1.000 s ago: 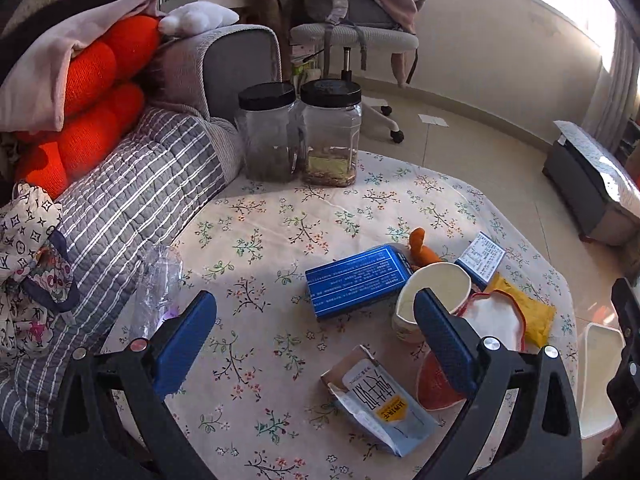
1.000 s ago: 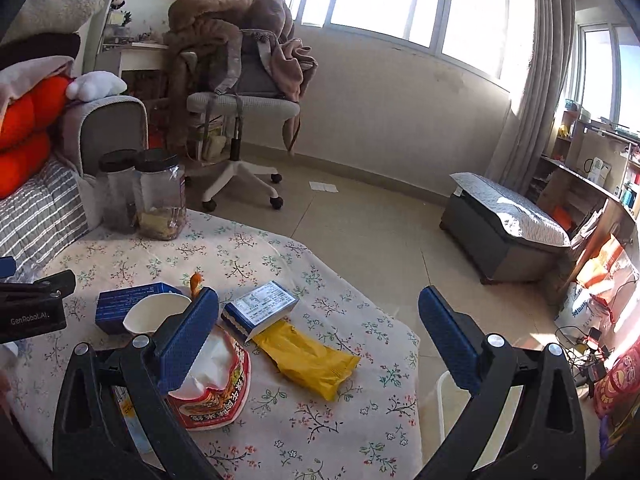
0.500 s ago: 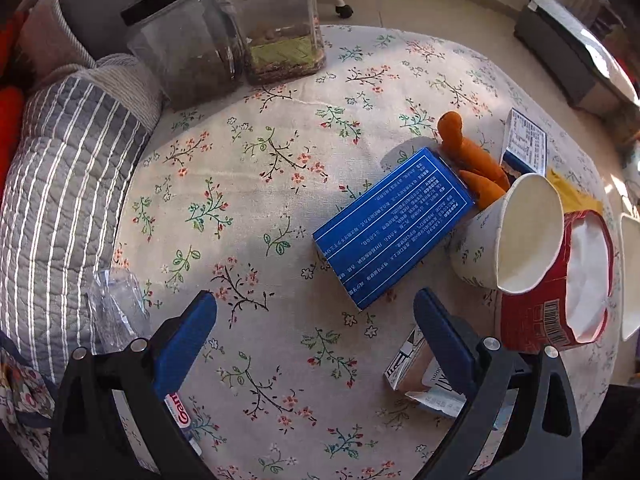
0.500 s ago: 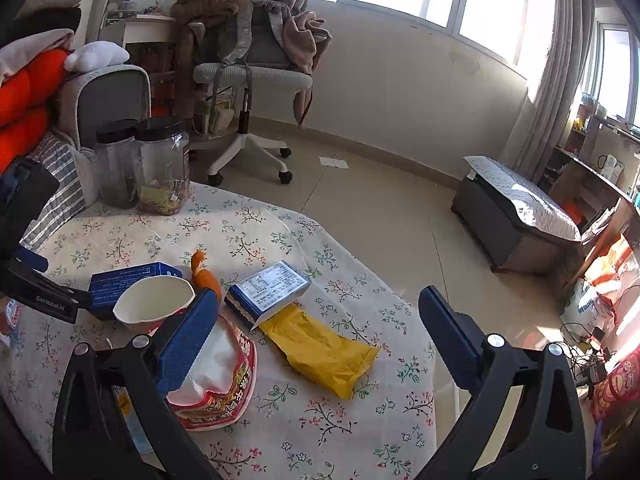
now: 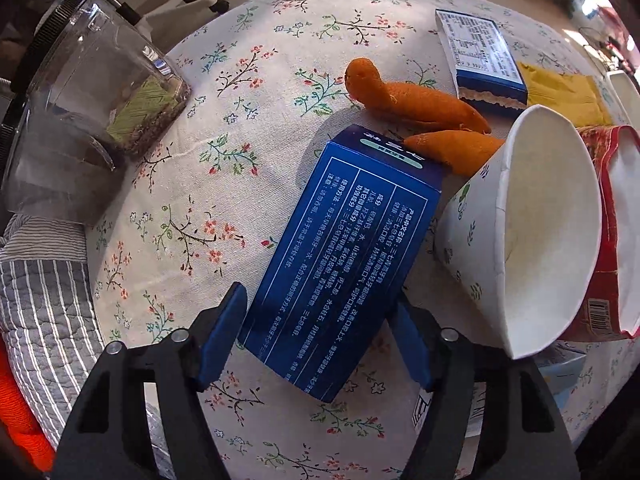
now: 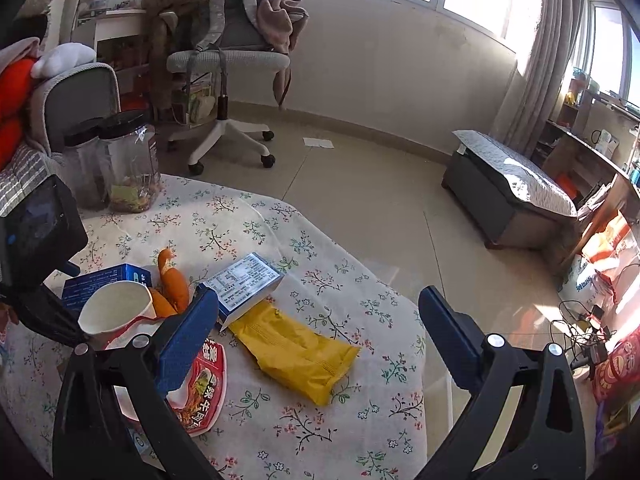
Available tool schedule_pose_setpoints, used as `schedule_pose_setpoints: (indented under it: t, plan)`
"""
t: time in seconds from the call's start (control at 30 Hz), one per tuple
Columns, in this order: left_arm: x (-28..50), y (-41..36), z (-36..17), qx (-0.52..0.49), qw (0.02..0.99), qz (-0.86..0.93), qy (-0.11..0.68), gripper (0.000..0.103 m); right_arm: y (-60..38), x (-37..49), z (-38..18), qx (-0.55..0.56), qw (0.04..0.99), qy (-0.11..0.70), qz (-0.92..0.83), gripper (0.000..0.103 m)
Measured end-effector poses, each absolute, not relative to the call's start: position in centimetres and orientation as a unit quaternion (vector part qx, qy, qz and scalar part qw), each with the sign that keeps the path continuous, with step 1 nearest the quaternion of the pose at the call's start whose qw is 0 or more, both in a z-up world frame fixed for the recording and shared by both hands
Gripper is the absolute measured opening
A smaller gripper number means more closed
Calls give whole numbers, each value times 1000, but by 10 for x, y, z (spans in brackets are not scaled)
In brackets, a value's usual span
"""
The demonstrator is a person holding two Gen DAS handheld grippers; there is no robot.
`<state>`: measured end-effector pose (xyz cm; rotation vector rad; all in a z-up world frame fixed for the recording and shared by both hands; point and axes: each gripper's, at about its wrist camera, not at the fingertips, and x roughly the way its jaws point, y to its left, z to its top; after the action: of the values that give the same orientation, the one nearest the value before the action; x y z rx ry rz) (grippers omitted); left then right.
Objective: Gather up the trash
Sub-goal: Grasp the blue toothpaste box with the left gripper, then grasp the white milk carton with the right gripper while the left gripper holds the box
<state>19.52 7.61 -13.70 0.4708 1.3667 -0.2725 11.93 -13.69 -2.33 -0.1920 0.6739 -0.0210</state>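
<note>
A dark blue carton (image 5: 344,248) lies flat on the flowered tablecloth (image 5: 248,80). My left gripper (image 5: 320,296) points steeply down over the carton's near end. Its jaws are closing, and the blue pads (image 5: 224,328) sit against the carton's two long sides. Right of the carton a white paper cup (image 5: 532,232) lies tipped on a red noodle wrapper (image 5: 612,240). Beyond are orange peel (image 5: 412,100), a small blue-and-white box (image 5: 476,48) and a yellow packet (image 6: 296,352). My right gripper (image 6: 319,298) hangs open above the yellow packet, with nothing between its fingers.
Two clear jars (image 5: 88,112) with black lids stand at the table's far left, beside a striped sofa cushion (image 5: 44,312). Off the table are an office chair (image 6: 224,60) draped in clothes and a low grey bench (image 6: 508,192). The table edge (image 6: 416,320) runs under the right gripper.
My left gripper tipped downward, rolled and dropped onto the blue carton, and its jaws narrowed around it. The right gripper drifted slightly closer to the table, still open.
</note>
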Motion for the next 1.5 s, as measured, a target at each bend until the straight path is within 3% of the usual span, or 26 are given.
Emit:
schedule_pose_setpoints:
  t: [0.1,0.3,0.33,0.4,0.43,0.57,0.63,0.67,0.7,0.77,1.1,1.17,1.27,1.5]
  plan:
    - [192,91,-126,162,762,-113,617,58,-139,122,-22,-81,937,339,0,96]
    - [168,146,-62,-39,824,-75,560,52,-136,126,-28,-56,928,366,46,96]
    - [160,149,-51,-63,833,-74,544,45,-135,127,-29,-55,926,371,48,96]
    - [144,159,-36,-111,845,-72,519,16,-135,127,-33,-52,922,379,59,96]
    - [137,162,-31,-128,848,-70,510,9,-134,127,-34,-54,920,382,69,96]
    - [131,161,-48,-127,830,-68,539,9,-131,119,-40,-76,916,384,87,96]
    - [135,165,-65,-120,814,-60,565,14,-131,118,-41,-79,916,386,82,96]
    - [137,167,-71,-121,806,-57,576,34,-133,119,-40,-76,916,386,81,96]
    - [139,168,-75,-121,800,-57,585,63,-134,120,-39,-73,916,385,79,96]
    - [141,164,-78,-104,796,-64,593,76,-136,122,-38,-70,918,384,75,96]
    - [149,119,-122,19,753,-78,653,77,-139,125,-39,-67,916,390,71,96]
    - [153,122,-131,12,748,-68,660,77,-137,122,-37,-61,915,387,90,96]
    - [156,133,-142,-12,738,-60,672,63,-124,110,-31,-70,915,373,139,96]
    - [138,173,-96,-91,783,-54,612,60,-47,60,-42,-174,857,372,312,96]
